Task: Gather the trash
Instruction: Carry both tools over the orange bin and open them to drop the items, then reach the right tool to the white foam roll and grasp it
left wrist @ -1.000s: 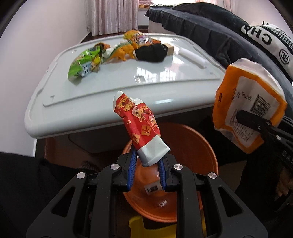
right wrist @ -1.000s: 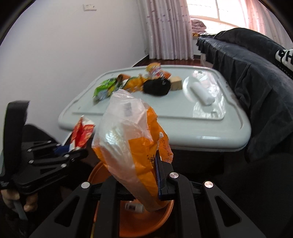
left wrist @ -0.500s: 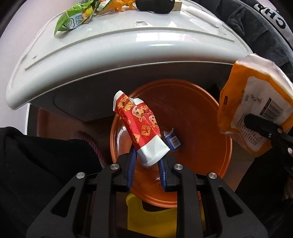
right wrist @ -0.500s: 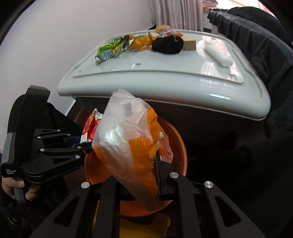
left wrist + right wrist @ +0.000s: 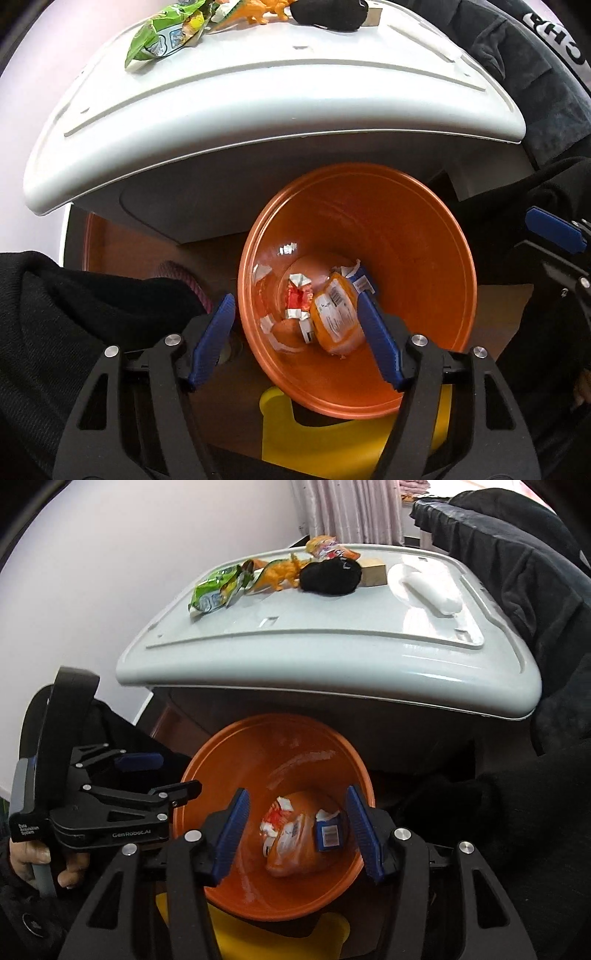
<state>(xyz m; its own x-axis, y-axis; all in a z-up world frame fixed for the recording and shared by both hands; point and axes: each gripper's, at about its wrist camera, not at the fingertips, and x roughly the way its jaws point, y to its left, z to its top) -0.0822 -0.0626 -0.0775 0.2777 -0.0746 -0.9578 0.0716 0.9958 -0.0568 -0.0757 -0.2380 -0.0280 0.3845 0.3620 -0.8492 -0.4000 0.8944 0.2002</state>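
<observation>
Left hand-held gripper (image 5: 295, 332): jaws opening, blue pads spread, nothing pinched between them. It points steeply down over the orange bin (image 5: 436, 258). Seen from the right wrist, the same tool sits at the bin's left rim, held by a hand (image 5: 44, 864) low at the frame edge.

Right hand-held gripper (image 5: 295, 830): jaws likewise opening, pads apart, empty. It hangs over the near rim of the bin, also tilted down.

Trash in the bin, at the bottom:
- red wrapper (image 5: 297, 297), crumpled, silver-white ends showing
- orange bag (image 5: 334, 317) with a white label and barcode, lying just right of the red one, touching it
- small blue packet (image 5: 328, 832) against the far-right side of the bag

Bin stands on the floor below the front edge of a white surface (image 5: 332, 653). A yellow object (image 5: 291, 439) lies partly beneath the bin's near side; what it is cannot be told.

On the surface, toward its far side:
- green wrapper (image 5: 214, 590) at left
- orange toy dinosaur (image 5: 282, 572) just right of it
- black lump (image 5: 330, 578) beside that
- wooden block (image 5: 373, 573) touching the lump's right
- another wrapper (image 5: 325, 546) behind
- white roll (image 5: 430, 590) at right, apart from the rest

Dark cloth (image 5: 517, 572) drapes along the right.
</observation>
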